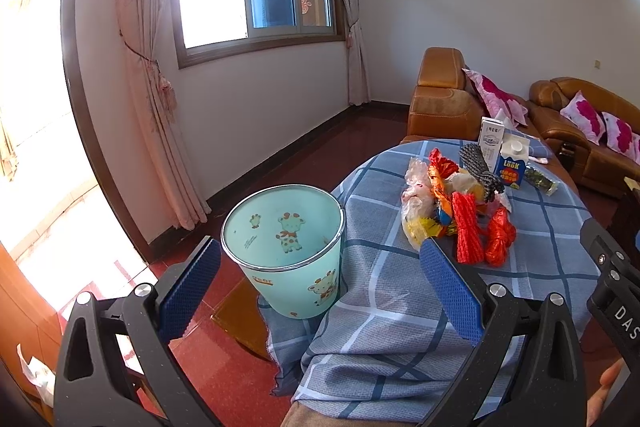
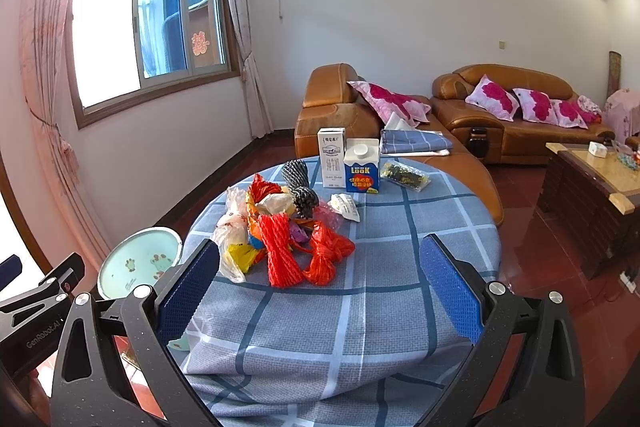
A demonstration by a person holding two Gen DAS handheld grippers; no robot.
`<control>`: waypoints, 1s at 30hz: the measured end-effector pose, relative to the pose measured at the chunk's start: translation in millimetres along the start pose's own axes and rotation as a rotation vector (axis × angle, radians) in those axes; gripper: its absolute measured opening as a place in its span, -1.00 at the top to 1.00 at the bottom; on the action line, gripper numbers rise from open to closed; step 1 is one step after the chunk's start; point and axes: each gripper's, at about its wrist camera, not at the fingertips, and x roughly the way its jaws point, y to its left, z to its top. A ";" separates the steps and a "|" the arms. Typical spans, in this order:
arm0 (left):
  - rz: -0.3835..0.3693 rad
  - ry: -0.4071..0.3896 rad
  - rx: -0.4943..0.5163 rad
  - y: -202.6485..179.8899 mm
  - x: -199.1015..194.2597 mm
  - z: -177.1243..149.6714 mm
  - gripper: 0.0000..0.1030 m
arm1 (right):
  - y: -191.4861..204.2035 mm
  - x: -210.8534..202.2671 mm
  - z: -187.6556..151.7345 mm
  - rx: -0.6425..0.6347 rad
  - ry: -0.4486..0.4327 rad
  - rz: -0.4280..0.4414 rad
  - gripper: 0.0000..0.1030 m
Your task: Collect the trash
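A heap of trash lies on the round table with the blue checked cloth (image 2: 400, 267): red net bags (image 2: 280, 251) (image 1: 468, 231), plastic wrappers (image 2: 234, 227), a dark foam net (image 2: 298, 183), a white carton (image 2: 332, 157), a blue "LOOK" carton (image 2: 361, 167) (image 1: 511, 163) and a seaweed packet (image 2: 405, 177). A pale green bin with giraffe prints (image 1: 288, 247) (image 2: 138, 261) stands at the table's left edge. My left gripper (image 1: 320, 283) is open and empty, just before the bin. My right gripper (image 2: 320, 283) is open and empty, short of the heap.
Brown leather sofas with pink pillows (image 2: 500, 107) stand behind the table. A dark coffee table (image 2: 592, 187) is at the right. A window with curtains (image 2: 148, 27) is on the left wall. The floor is red tile (image 1: 224, 359).
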 end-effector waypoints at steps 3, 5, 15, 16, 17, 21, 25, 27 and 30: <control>0.000 -0.001 0.001 0.1 -0.1 0.4 -0.89 | -0.6 -0.8 0.3 0.000 0.000 0.001 -0.91; 0.000 0.001 0.000 0.6 0.0 0.6 -0.89 | -0.5 -0.6 0.5 0.000 0.001 0.002 -0.91; 0.002 0.003 -0.001 1.9 1.2 0.9 -0.89 | 0.6 -0.8 0.3 -0.001 -0.001 0.004 -0.91; 0.003 0.002 -0.001 1.4 1.1 0.8 -0.89 | 0.4 -0.9 0.1 0.003 0.000 0.004 -0.91; 0.004 0.002 -0.001 1.5 1.2 0.9 -0.89 | 0.4 -0.9 0.2 0.003 0.000 0.004 -0.91; 0.003 0.003 -0.001 1.8 1.2 1.1 -0.89 | 0.3 -1.0 0.5 0.003 -0.001 0.004 -0.91; 0.003 0.004 -0.001 1.4 1.2 0.8 -0.89 | -0.1 -0.9 0.4 0.004 0.001 0.005 -0.91; 0.002 0.007 -0.002 2.0 2.1 0.4 -0.89 | 0.2 -0.9 0.7 0.004 0.002 0.005 -0.91; 0.003 0.009 -0.002 1.9 3.1 0.4 -0.89 | 0.3 -0.6 0.4 0.006 0.002 0.006 -0.91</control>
